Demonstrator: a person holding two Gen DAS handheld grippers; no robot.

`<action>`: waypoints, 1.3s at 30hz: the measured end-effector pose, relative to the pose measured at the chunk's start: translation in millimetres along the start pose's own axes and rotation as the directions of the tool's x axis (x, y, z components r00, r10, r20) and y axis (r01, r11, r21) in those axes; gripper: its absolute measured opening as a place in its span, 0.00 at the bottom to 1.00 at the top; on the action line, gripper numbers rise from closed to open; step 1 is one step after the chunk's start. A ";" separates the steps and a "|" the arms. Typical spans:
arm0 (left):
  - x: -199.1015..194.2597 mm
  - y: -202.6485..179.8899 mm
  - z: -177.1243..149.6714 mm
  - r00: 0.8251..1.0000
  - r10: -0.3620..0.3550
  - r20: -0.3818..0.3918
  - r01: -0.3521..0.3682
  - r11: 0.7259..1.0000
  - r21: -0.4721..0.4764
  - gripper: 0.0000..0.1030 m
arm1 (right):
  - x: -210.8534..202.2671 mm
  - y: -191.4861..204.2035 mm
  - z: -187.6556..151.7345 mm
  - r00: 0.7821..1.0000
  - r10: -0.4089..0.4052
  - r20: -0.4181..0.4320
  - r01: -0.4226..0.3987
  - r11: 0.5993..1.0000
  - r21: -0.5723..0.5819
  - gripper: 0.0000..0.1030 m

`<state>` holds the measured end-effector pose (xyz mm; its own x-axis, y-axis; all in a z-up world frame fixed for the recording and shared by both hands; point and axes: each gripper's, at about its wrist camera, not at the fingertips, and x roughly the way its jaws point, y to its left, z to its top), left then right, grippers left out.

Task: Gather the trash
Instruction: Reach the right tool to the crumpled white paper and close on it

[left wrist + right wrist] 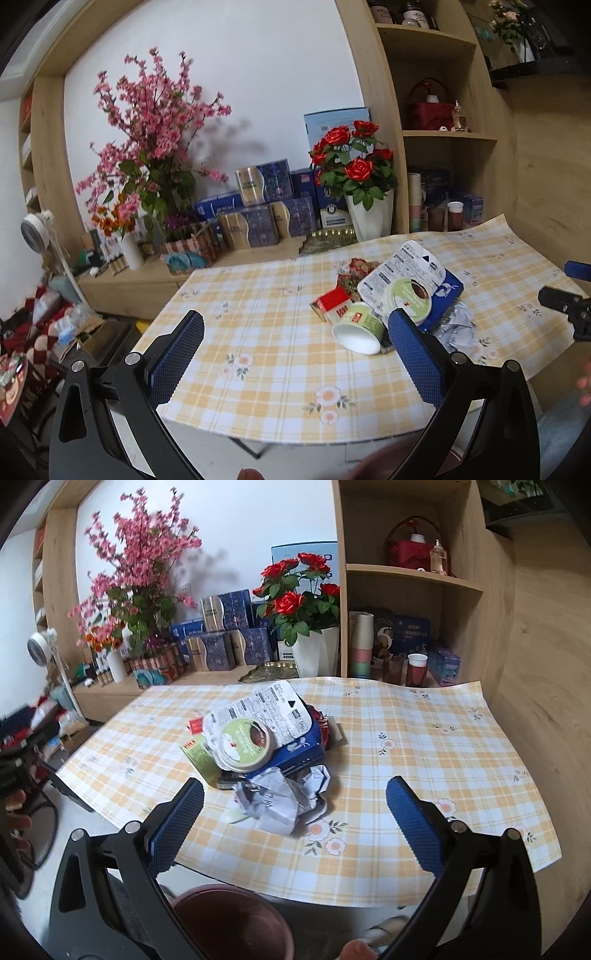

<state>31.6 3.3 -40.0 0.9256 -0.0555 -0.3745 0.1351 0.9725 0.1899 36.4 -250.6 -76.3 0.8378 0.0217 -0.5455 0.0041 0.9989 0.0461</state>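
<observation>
Two grippers hang wide open and empty, the left gripper (295,354) and right gripper (295,819). Below the bench (424,746) edge, a brown bucket (232,919) is cut off, contents unclear. Crumpled paper (280,797) fronts the trash pile (258,734); one green cup (358,326) lies tipped, empty.

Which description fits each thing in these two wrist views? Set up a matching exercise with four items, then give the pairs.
Things:
1. paper cup
2. crumpled paper
3. round lid
4. bucket

Descriptions:
A. on the floor by the table's near edge
B. lying on its side
C. wadded, nearest the right gripper
D. green and white, on top of the pile

Pairs: 1-B, 2-C, 3-D, 4-A
</observation>
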 end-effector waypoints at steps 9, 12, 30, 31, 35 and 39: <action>39.4 -6.5 -13.9 0.998 -0.067 0.011 0.067 0.998 -0.011 0.95 | 53.8 -8.4 -21.9 0.992 -0.047 -0.121 0.048 0.999 0.001 0.94; 59.9 -11.6 -25.1 0.996 -0.077 -0.046 0.077 0.997 -0.010 0.95 | 69.2 -11.1 -31.2 0.989 -0.045 -0.142 0.042 0.999 -0.019 0.94; 113.0 5.4 -66.4 0.978 -0.104 -0.184 0.087 0.992 -0.094 0.95 | 141.4 34.7 -63.1 0.986 -0.064 -0.157 0.001 0.928 -0.371 0.94; 113.7 6.2 -66.9 0.977 -0.106 -0.186 0.089 0.991 -0.098 0.95 | 145.6 38.1 -63.1 0.986 -0.071 -0.151 0.006 0.920 -0.393 0.94; 116.9 9.7 -70.6 0.972 -0.125 -0.199 0.103 0.988 -0.119 0.95 | 167.5 44.7 -58.4 0.987 -0.076 -0.143 0.009 0.907 -0.420 0.94; 120.7 10.8 -72.4 0.967 -0.148 -0.206 0.121 0.983 -0.140 0.95 | 187.8 46.3 -54.7 0.984 -0.068 -0.162 -0.004 0.913 -0.409 0.94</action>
<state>119.1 23.5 -148.8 0.8024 -0.1513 -0.5773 0.1954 0.9806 0.0146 164.1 -198.0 -222.4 0.7360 -0.0402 -0.6757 -0.2228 0.9282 -0.2979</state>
